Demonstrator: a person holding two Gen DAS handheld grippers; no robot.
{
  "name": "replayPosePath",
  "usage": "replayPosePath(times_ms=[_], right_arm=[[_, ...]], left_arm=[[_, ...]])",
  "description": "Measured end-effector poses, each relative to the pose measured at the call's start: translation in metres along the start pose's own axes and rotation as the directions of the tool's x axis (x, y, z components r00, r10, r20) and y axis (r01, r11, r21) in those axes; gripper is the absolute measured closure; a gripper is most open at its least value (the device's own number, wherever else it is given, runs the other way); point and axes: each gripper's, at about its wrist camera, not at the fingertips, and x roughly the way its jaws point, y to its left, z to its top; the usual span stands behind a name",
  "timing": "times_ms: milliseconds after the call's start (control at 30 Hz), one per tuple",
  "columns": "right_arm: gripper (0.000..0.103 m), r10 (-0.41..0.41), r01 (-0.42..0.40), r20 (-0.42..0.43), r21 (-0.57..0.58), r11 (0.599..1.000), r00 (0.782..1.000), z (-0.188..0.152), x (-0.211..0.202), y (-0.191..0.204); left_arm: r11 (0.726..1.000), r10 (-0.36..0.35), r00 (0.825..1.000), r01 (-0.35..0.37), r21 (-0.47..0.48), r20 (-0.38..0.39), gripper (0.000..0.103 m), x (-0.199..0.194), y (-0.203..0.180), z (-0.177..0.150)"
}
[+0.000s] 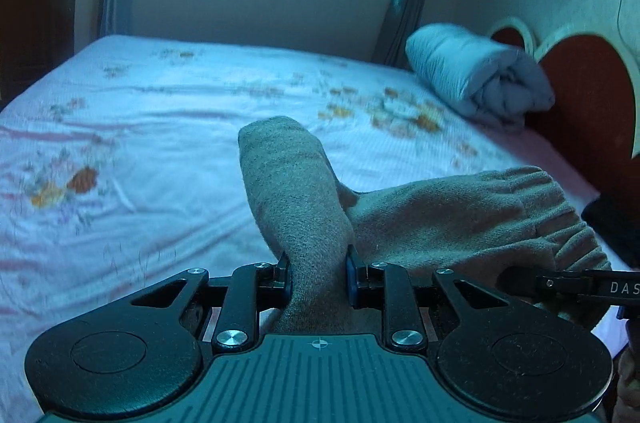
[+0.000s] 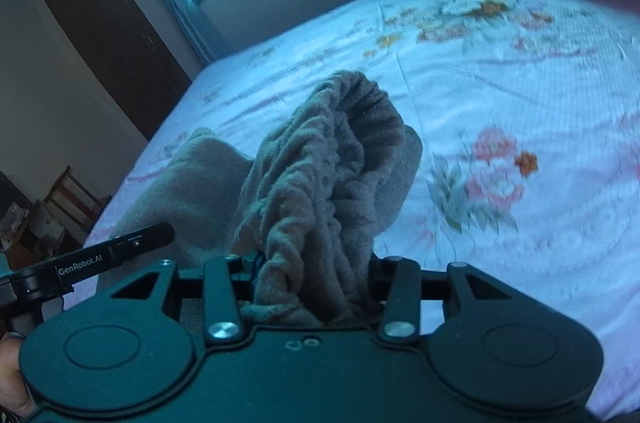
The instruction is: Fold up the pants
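One pair of grey-brown fleece pants (image 1: 440, 219) is held up just over the bed (image 1: 160, 143), gripped at two places, so the step in hand appears to be the carry or lay-out before the first fold. The left gripper (image 1: 318, 277) has its jaws clamped on a leg end that stands up between them; the right gripper (image 2: 314, 283) has its jaws closed on the gathered elastic waistband (image 2: 340, 151). The next move likely calls for drawing the two grips apart and lowering the cloth flat onto the flowered sheet. Counted: one pair of pants, two grippers, one bed, one rolled quilt (image 1: 476, 79) by the headboard (image 1: 580, 95).
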Motion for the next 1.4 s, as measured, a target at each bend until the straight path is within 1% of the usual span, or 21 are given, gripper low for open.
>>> replayPosePath(times_ms=[100,267,433,500,567,667,733,833,900,967,1000,1033,1067,1100,1133,1167,1200,1267,1333,1400], right_arm=[[0.069,0.018,-0.018,0.034,-0.021,1.000,0.999,0.025,0.005,0.007],[0.069,0.051,-0.049,0.074,-0.032,0.998,0.996,0.070,0.035,0.016],[0.069,0.079,-0.076,0.093,-0.038,0.996,0.993,0.118,0.083,0.025],[0.069,0.085,-0.082,0.094,-0.034,0.996,0.992,0.136,0.107,0.025],[0.069,0.084,-0.082,0.087,-0.029,0.996,0.993,0.151,0.132,0.022],[0.069,0.078,-0.077,0.067,-0.027,0.997,0.995,0.167,0.171,0.011],[0.069,0.073,-0.072,0.043,-0.027,0.997,0.996,0.174,0.198,0.002],[0.069,0.062,-0.062,0.007,-0.016,0.998,0.998,0.175,0.236,-0.016],[0.069,0.060,-0.060,-0.022,0.005,0.998,0.998,0.170,0.261,-0.029],[0.068,0.041,-0.040,-0.062,0.018,0.999,0.997,0.163,0.285,-0.045],[0.066,0.029,-0.027,-0.074,0.027,0.999,0.997,0.158,0.293,-0.053],[0.065,0.030,-0.027,-0.077,0.039,0.999,0.997,0.154,0.297,-0.060],[0.061,0.027,-0.023,-0.084,0.055,0.998,0.996,0.151,0.301,-0.065],[0.050,0.018,-0.011,-0.096,0.065,0.998,0.995,0.147,0.303,-0.069],[0.041,-0.005,0.012,-0.103,0.064,0.998,0.995,0.144,0.304,-0.071],[0.025,-0.043,0.048,-0.100,0.056,0.997,0.994,0.141,0.304,-0.072],[0.020,-0.067,0.072,-0.095,0.051,0.996,0.993,0.139,0.302,-0.072],[0.020,-0.066,0.074,-0.096,0.083,0.994,0.993,0.139,0.294,-0.074],[0.020,-0.078,0.086,-0.074,0.102,0.991,0.994,0.143,0.282,-0.074],[0.020,-0.115,0.119,-0.052,0.091,0.989,0.992,0.144,0.264,-0.067]], left_arm=[[0.999,0.009,0.999,-0.008,-0.035,0.032,0.079,0.008,0.011,0.026],[0.993,0.041,0.996,-0.031,-0.109,0.085,0.079,0.039,0.035,0.073],[0.987,0.074,0.991,-0.056,-0.153,0.110,0.079,0.087,0.060,0.117],[0.983,0.085,0.991,-0.067,-0.172,0.101,0.079,0.112,0.072,0.131],[0.981,0.086,0.992,-0.069,-0.182,0.090,0.079,0.139,0.082,0.139],[0.978,0.103,0.993,-0.091,-0.187,0.053,0.079,0.182,0.096,0.143],[0.975,0.115,0.993,-0.109,-0.192,0.022,0.079,0.211,0.105,0.140],[0.973,0.130,0.991,-0.132,-0.192,-0.021,0.079,0.252,0.116,0.125],[0.970,0.141,0.988,-0.151,-0.191,-0.069,0.078,0.276,0.122,0.110],[0.968,0.162,0.982,-0.176,-0.177,-0.093,0.077,0.290,0.123,0.096],[0.970,0.165,0.981,-0.180,-0.164,-0.099,0.071,0.294,0.123,0.090],[0.970,0.177,0.978,-0.193,-0.149,-0.114,0.067,0.298,0.124,0.086],[0.968,0.187,0.973,-0.206,-0.143,-0.137,0.058,0.302,0.126,0.083],[0.965,0.193,0.969,-0.215,-0.149,-0.152,0.049,0.303,0.128,0.079],[0.962,0.197,0.967,-0.222,-0.156,-0.161,0.043,0.304,0.131,0.077],[0.960,0.204,0.965,-0.230,-0.159,-0.165,0.034,0.301,0.134,0.076],[0.957,0.218,0.961,-0.244,-0.159,-0.168,0.027,0.300,0.134,0.076],[0.953,0.237,0.956,-0.264,-0.151,-0.176,0.024,0.295,0.135,0.079],[0.949,0.269,0.948,-0.291,-0.124,-0.169,0.022,0.284,0.133,0.083],[0.942,0.307,0.939,-0.323,-0.088,-0.158,0.018,0.268,0.128,0.086]])
